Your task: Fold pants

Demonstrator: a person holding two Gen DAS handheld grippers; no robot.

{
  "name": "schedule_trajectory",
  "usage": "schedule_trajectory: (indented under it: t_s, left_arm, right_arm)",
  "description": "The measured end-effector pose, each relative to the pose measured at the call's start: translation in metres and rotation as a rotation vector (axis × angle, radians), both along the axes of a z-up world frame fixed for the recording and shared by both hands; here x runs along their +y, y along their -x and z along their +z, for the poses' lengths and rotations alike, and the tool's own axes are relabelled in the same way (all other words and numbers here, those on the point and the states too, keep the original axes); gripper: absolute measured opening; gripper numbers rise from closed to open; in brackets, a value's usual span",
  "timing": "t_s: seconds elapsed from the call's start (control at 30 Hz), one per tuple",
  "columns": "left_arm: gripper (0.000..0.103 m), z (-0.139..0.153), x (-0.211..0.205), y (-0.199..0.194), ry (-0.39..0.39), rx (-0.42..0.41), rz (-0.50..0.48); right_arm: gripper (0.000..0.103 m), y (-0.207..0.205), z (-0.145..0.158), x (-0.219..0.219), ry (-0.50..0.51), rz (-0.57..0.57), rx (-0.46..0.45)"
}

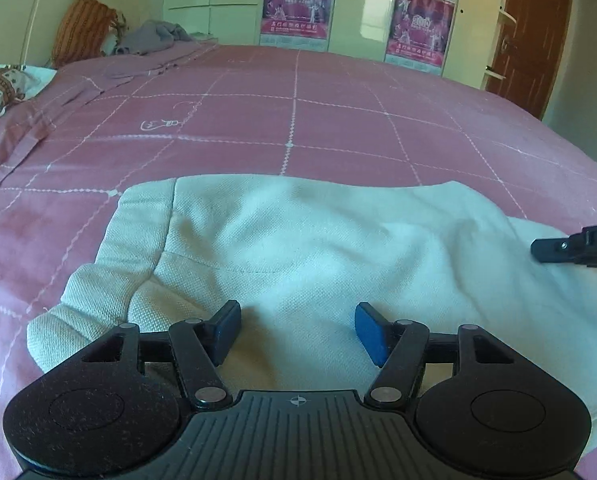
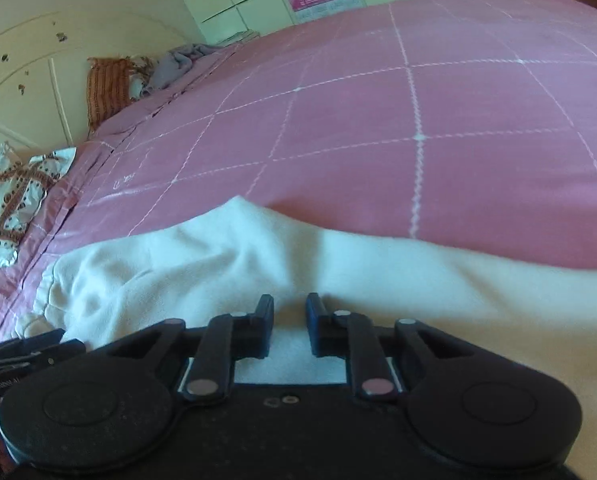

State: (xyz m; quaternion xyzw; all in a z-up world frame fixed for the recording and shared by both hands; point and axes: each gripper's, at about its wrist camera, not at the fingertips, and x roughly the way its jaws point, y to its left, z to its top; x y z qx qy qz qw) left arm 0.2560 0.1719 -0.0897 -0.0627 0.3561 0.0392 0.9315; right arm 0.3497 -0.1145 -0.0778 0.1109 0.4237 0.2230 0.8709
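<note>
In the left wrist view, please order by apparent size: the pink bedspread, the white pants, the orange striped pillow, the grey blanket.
1. pink bedspread
2. white pants
3. orange striped pillow and grey blanket: they look alike, and both lie far from the camera, so I leave them unranked.

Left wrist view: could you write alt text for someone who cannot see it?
Cream woven-cotton pants lie flat on a pink bedspread with a white grid. The black left hand-held gripper hovers over them, blue pads apart, holding nothing. Another black gripper tip enters from the right.
</note>
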Motion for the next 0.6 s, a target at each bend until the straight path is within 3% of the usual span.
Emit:
schedule_trajectory:
  t_s: [0.07,0.23,0.33,0.6]
  left_arm:
    - [0.063,0.005,-0.003,0.005,0.004,-0.008,0.003]
    - [0.063,0.008,-0.010,0.011,-0.004,0.005,-0.005]
    - [0.063,0.004,-0.010,0.013,-0.010,0.036,-0.012]
    - [0.067,0.001,-0.021,0.031,-0.057,0.038,-0.022]
  right_arm:
    - [0.033,0.009,0.011,-0.020,0.005,-0.047,-0.039]
    - [0.031,0.023,0.020,-0.060,0.056,-0.112,-0.094]
    - [0.026,0.022,0.007,-0.102,0.132,-0.207,-0.034]
    - [0.038,0.078,0.040,-0.253,0.059,-0.432,-0.167]
